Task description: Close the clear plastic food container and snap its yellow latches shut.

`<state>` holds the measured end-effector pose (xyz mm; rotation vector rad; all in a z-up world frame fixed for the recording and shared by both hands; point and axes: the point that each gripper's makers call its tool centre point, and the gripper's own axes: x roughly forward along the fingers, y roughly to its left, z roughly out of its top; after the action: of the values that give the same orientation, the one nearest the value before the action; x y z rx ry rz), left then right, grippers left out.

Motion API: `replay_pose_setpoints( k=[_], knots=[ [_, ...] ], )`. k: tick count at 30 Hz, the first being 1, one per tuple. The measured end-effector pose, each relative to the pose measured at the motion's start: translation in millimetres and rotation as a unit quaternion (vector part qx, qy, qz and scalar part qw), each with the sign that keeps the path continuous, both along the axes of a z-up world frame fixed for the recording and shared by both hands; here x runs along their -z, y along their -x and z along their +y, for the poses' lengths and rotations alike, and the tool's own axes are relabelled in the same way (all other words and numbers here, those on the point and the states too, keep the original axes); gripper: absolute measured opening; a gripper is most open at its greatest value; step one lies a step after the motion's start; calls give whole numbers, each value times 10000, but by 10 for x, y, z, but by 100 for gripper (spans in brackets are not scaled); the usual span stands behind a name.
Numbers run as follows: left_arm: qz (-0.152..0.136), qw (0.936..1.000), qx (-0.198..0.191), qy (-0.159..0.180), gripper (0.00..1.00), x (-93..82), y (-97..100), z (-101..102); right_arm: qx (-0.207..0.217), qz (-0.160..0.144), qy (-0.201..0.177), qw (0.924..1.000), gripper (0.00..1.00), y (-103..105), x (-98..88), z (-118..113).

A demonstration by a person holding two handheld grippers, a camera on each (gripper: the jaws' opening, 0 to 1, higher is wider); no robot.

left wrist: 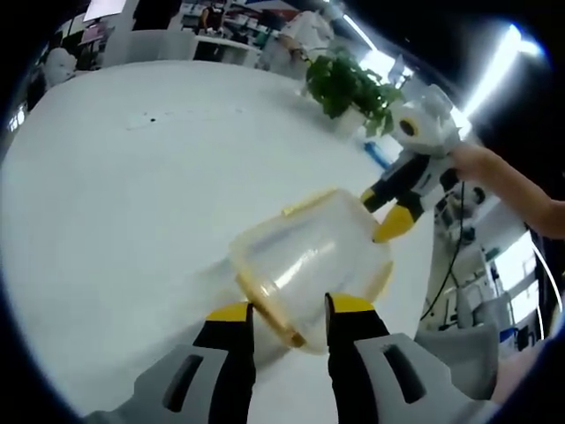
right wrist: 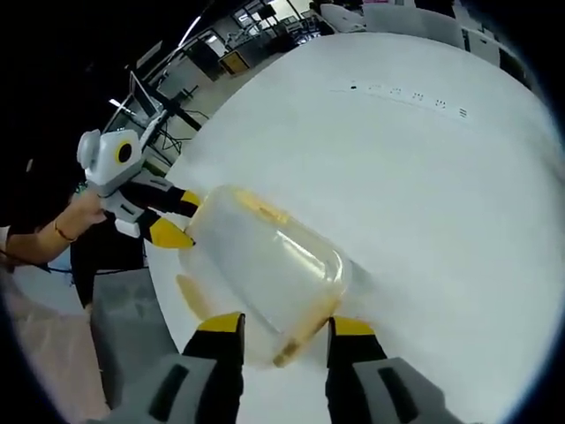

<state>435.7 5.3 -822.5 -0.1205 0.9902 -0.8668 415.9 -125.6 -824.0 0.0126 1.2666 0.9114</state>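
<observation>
The clear plastic food container [left wrist: 309, 256] lies on the white table [left wrist: 115, 203] with its rounded body facing up and yellow trim along its rim. In the left gripper view, a yellow latch [left wrist: 274, 318] at the container's near end sits between the jaws of my left gripper [left wrist: 291, 307], which press on that end. My right gripper [left wrist: 385, 210], held by a hand, clamps the far end. In the right gripper view the same container [right wrist: 265, 261] has a yellow latch [right wrist: 298, 340] between the jaws of my right gripper [right wrist: 287, 324]. My left gripper [right wrist: 178, 217] grips the opposite end.
A potted green plant [left wrist: 349, 84] stands on the table beyond the container. Small dark marks [right wrist: 406, 95] dot the far tabletop. The table edge [right wrist: 163, 291] runs close to the container, with the floor and office desks beyond it. A person's forearm [left wrist: 521, 190] reaches in.
</observation>
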Motion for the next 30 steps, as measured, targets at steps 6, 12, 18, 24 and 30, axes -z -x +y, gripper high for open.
replay_pose_setpoints(
  k=[6,12,18,24,30],
  knots=[
    [-16,10000,-4,-10,28,0,-2,3,192,-232,-168,9994,34,-76,19,-15],
    [-91,10000,-32,-1,29,-1,-7,9,119,-220,186,9995,38,-111,33,36],
    [-161,9998,-103,18,29,-8,-9,12,188,-250,117,9994,39,-113,37,11],
    [-304,9995,-74,-58,31,-19,-34,16,60,-494,206,9986,40,-132,23,21],
    [-669,9970,164,-350,34,-52,-51,-1,-15,-684,337,9971,41,-147,6,17]
  ],
)
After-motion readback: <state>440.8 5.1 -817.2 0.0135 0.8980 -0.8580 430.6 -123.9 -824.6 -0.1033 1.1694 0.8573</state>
